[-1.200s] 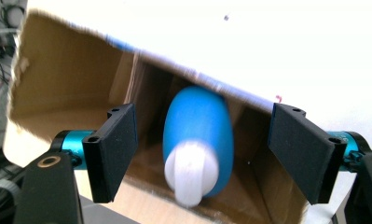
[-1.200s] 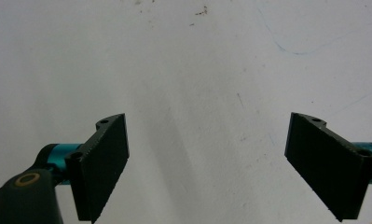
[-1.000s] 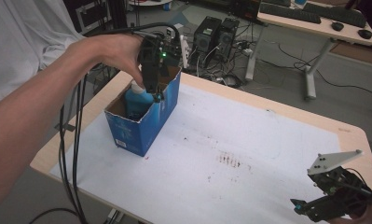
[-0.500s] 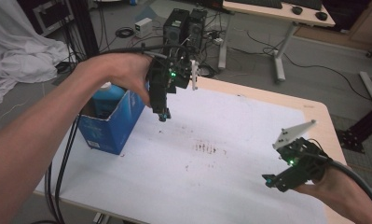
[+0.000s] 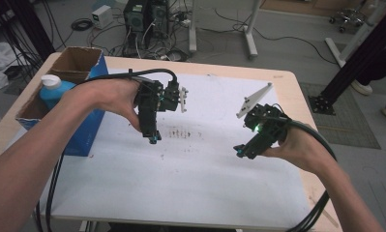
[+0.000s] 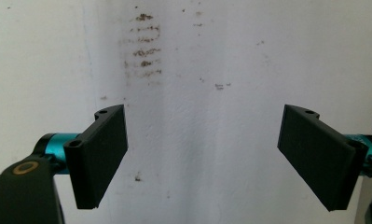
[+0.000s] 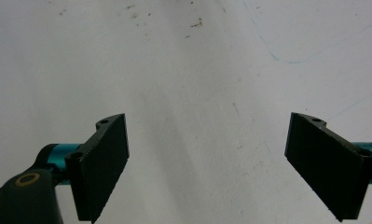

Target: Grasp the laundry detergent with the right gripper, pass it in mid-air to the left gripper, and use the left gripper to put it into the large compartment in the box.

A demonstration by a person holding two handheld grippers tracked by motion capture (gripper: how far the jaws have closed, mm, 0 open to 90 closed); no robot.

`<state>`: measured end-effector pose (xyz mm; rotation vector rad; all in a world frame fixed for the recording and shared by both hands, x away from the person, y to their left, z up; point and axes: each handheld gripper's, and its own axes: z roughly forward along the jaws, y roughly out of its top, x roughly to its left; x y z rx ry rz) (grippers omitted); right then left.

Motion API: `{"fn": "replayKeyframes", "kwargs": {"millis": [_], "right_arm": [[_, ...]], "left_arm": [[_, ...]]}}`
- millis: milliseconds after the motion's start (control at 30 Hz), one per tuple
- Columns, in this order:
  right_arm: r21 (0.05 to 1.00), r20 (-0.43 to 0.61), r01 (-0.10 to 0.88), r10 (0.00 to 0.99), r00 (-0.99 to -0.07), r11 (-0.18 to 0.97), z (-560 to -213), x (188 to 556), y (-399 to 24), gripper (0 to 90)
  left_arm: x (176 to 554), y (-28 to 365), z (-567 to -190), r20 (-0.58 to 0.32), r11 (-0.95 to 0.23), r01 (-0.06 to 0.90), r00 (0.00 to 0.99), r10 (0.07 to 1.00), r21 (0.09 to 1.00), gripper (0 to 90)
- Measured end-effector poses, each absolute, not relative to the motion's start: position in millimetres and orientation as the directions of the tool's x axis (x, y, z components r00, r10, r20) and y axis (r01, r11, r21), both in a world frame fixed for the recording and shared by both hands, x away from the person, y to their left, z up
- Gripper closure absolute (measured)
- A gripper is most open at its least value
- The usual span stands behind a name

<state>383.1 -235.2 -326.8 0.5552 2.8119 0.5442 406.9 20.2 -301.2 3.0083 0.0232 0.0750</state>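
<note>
Hovering — left gripper (image 5: 153, 139) tipped down, jaws just spread, empty | right gripper (image 5: 239, 152) low, jaws apart

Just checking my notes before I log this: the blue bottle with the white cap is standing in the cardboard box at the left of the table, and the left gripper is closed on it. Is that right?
Not quite. The blue bottle does stand in the cardboard box, but the left gripper isn't closed on it. Its jaws have just been opening and stand wide apart with nothing between them, over the white table; the left gripper view shows this.
</note>
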Motion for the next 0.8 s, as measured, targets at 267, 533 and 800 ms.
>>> {"fn": "replayKeyframes", "kwargs": {"millis": [267,533,800], "right_arm": [[0.4,-0.15,0.321,0.407,-0.901,0.858,-327,386,-236,13.0],[0.393,-0.15,0.316,0.399,-0.905,0.864,-329,389,-232,13.0],[0.391,-0.157,0.302,0.386,-0.909,0.869,-327,387,-225,13.0]], "left_arm": [[407,12,-310,0.032,-0.992,0.004,0.999,0.008,0.122,15.9],[404,14,-312,0.046,-0.992,0.011,0.999,0.017,0.128,15.9],[400,19,-312,0.053,-0.989,0.029,0.998,0.036,0.143,15.9]]}}
